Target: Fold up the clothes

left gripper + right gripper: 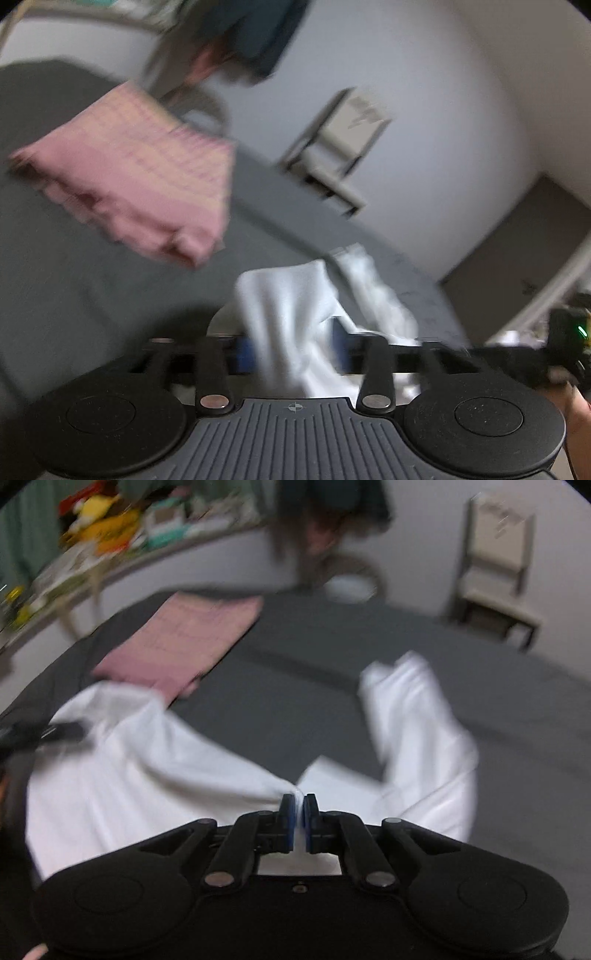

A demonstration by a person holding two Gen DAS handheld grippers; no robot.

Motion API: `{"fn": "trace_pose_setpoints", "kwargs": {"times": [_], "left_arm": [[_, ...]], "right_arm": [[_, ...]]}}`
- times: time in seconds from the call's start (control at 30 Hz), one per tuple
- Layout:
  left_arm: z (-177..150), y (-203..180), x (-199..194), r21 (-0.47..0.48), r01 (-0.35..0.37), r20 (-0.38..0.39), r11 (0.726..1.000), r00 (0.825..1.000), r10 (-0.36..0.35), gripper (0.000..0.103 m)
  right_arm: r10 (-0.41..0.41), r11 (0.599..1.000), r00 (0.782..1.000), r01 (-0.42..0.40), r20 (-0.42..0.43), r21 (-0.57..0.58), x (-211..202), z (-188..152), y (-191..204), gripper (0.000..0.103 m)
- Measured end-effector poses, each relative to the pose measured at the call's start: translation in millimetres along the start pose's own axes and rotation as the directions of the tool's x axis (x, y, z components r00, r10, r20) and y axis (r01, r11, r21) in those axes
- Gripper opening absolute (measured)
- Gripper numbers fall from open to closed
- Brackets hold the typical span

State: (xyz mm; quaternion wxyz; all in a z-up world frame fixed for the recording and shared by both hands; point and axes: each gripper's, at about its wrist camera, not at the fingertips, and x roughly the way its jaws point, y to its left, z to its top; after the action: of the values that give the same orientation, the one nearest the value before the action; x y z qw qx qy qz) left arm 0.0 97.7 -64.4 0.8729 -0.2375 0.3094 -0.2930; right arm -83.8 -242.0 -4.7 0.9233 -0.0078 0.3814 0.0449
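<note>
While both views are smeared by motion blur, the holdings can still be listed.

Item, white garment: lifted at the near edge of the dark grey tabletop, partly draped on it. It spreads sideways in front of the person, so its long axis appears to run left to right between the two tongs. One end trails up and away on the right as a narrower strip, perhaps a sleeve or leg; the blur prevents telling which.

Item, right tongs: jaws nearly together, a pinch of the white cloth caught between the blue pads. The fabric fans out from this point to both sides.

Item, left tongs: jaws stand well apart, with white cloth hanging down between the blue pads. Whether they grip it cannot be told. In the right wrist view these tongs sit at the garment's far left edge.

Item, pink checked cloth: folded flat, on the far left part of the tabletop, just beyond the white garment.

Judgement: the fold likely turns on the span between the two held points, each hand nearest its own end.

Item, chair: against the wall, well apart.
</note>
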Motion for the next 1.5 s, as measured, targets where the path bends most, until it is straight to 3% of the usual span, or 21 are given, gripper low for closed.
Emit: {"fn": "trace_pose_setpoints", "kwargs": {"times": [0.03,0.07,0.13,0.2,0.37,0.5,0.6,0.7,0.77,0.8,0.9,1.0,1.07,1.13,1.17,1.27,1.37,1.43,1.5], "left_arm": [[-0.4,-5.1,-2.6,0.012,0.037,0.031,0.999,0.999,-0.038,0.083],[-1.3,-10.8,-5.2,0.028,0.065,0.063,0.997,0.996,-0.067,0.090],[-3.0,-21.6,-7.8,0.075,0.099,0.094,0.992,0.990,-0.106,0.091],[-5.3,-33.7,-5.2,0.154,0.097,0.073,0.983,0.991,-0.109,0.091],[-16.7,-53.9,7.9,0.294,0.032,-0.004,0.955,0.999,-0.032,0.091],[-16.5,-54.3,14.7,0.264,0.054,-0.058,0.963,0.998,-0.040,0.091],[-13.4,-52.0,15.4,0.214,0.090,-0.075,0.973,0.994,-0.076,0.091],[-16.5,-50.3,14.4,0.215,0.099,-0.071,0.972,0.994,-0.086,0.091],[-20.1,-51.3,12.0,0.219,0.120,-0.068,0.968,0.992,-0.108,0.091],[-22.8,-53.0,11.8,0.222,0.134,-0.066,0.966,0.990,-0.123,0.091],[-26.1,-59.4,12.6,0.259,0.183,-0.071,0.949,0.983,-0.170,0.091],[-30.6,-67.8,13.4,0.314,0.220,-0.099,0.923,0.975,-0.198,0.091],[-32.4,-72.6,14.4,0.332,0.237,-0.130,0.913,0.970,-0.205,0.091],[-32.6,-76.3,16.0,0.336,0.274,-0.165,0.901,0.959,-0.230,0.091],[-33.9,-79.8,15.2,0.344,0.293,-0.181,0.892,0.953,-0.243,0.091],[-38.0,-92.1,7.8,0.377,0.354,-0.216,0.856,0.932,-0.291,0.091],[-42.4,-105.5,-5.5,0.412,0.422,-0.252,0.808,0.905,-0.344,0.091],[-45.6,-114.0,-13.9,0.436,0.467,-0.281,0.769,0.883,-0.377,0.091],[-52.4,-125.0,-20.4,0.468,0.523,-0.330,0.712,0.851,-0.409,0.091]], "right_arm": [[-0.036,0.999,0.999,0.036,0.034,0.005,-10.4,7.4,-7.3,0.005],[-0.072,0.997,0.995,0.071,0.069,0.012,-20.9,14.8,-14.7,0.005],[-0.135,0.991,0.982,0.134,0.131,0.015,-41.6,27.1,-25.5,0.005],[-0.198,0.979,0.962,0.202,0.187,-0.001,-60.8,35.1,-33.5,0.005],[-0.298,0.949,0.910,0.316,0.288,-0.015,-95.9,55.2,-44.5,0.005],[-0.317,0.937,0.905,0.345,0.285,-0.054,-94.0,93.5,-52.9,0.005],[-0.340,0.933,0.901,0.360,0.271,-0.026,-86.8,140.7,-64.6,0.005],[-0.413,0.899,0.855,0.438,0.313,-0.009,-72.9,186.2,-75.4,0.003],[-0.501,0.844,0.773,0.535,0.390,0.024,-66.6,216.3,-80.1,0.000],[-0.519,0.832,0.751,0.553,0.408,0.041,-62.1,226.0,-82.0,0.001],[-0.456,0.887,0.846,0.455,0.275,0.071,-38.2,245.3,-97.8,0.001],[-0.317,0.945,0.936,0.325,0.155,-0.028,-9.9,219.6,-94.1,0.011],[-0.235,0.964,0.967,0.245,0.102,-0.102,0.7,189.6,-84.9,0.040],[-0.121,0.979,0.991,0.128,0.054,-0.159,2.5,145.1,-71.9,0.051],[-0.053,0.981,0.998,0.057,0.023,-0.187,-0.1,123.9,-61.6,0.051],[0.132,0.963,0.989,-0.145,-0.073,-0.226,-24.9,46.4,-41.0,0.051],[0.317,0.905,0.935,-0.349,-0.161,-0.245,-65.2,-20.6,-21.2,0.054],[0.380,0.861,0.900,-0.428,-0.212,-0.275,-95.1,-56.9,-2.1,0.060],[0.385,0.835,0.892,-0.446,-0.239,-0.321,-119.3,-85.0,20.8,0.062]]}}
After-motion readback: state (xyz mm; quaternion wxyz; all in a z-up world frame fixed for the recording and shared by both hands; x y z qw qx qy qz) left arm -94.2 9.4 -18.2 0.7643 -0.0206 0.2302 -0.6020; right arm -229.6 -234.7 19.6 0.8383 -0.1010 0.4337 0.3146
